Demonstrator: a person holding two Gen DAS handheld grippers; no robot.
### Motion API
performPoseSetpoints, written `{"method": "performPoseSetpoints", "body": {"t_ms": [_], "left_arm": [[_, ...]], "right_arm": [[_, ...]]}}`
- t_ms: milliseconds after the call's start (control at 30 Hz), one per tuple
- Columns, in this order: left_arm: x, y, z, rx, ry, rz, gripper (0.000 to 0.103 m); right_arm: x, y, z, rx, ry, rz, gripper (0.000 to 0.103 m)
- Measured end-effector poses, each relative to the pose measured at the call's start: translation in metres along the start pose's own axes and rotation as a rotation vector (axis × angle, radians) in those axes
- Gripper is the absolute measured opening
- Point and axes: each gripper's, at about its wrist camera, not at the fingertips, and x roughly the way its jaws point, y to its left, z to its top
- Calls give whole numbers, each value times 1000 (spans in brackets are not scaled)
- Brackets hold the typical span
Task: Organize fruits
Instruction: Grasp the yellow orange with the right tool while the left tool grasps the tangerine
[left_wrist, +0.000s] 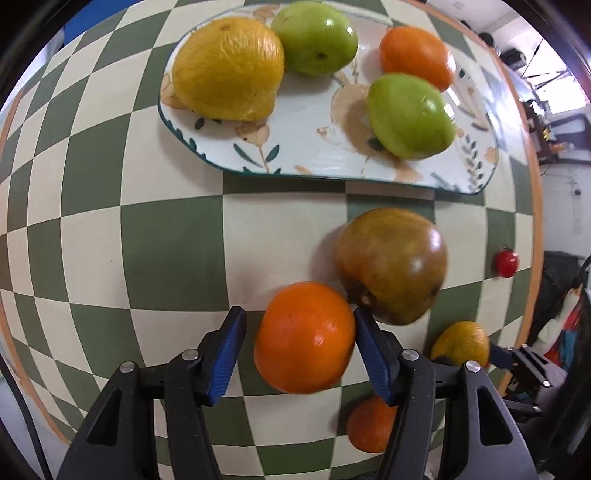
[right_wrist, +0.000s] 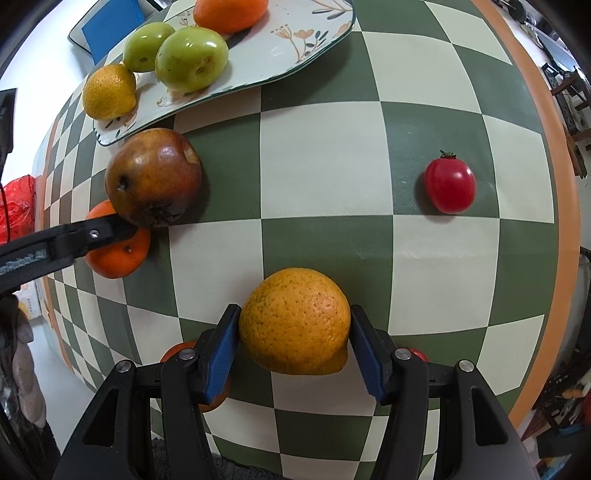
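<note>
Left tool (left_wrist: 299, 347) straddles orange (left_wrist: 304, 338); right tool (right_wrist: 295, 345) straddles lemon (right_wrist: 295, 321).

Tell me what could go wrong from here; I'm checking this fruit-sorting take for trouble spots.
The left gripper straddles an orange with a gap at its left pad, while the brown apple sits against its right finger; closing or lifting may nudge the apple. The plate already holds four fruits, so an added one may bump them. The cherry tomato near the table edge could roll off.

I see green-cream checked cloth (right_wrist: 325, 155) w/ orange border. Plate (left_wrist: 332, 162) is white, teal rim, tan flower pattern. Pads (left_wrist: 225, 354) are blue. Tomato (right_wrist: 449, 184) red, apple (right_wrist: 153, 177) brown-red, approx.
</note>
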Motion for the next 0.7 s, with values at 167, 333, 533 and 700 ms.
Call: {"method": "performPoseSetpoints", "body": {"t_ms": [167, 333, 533, 700], "left_arm": [[2, -1, -10, -5, 21, 17, 51], [4, 3, -33, -17, 35, 15, 51], [4, 5, -44, -54, 36, -1, 50], [-15, 8, -45, -95, 9, -74, 50]], "right_arm": [[-9, -16, -5, 7, -4, 13, 61], [-10, -22, -6, 14, -9, 30, 61], [-8, -23, -4, 0, -3, 19, 61], [-9, -21, -9, 19, 9, 74, 60]]}}
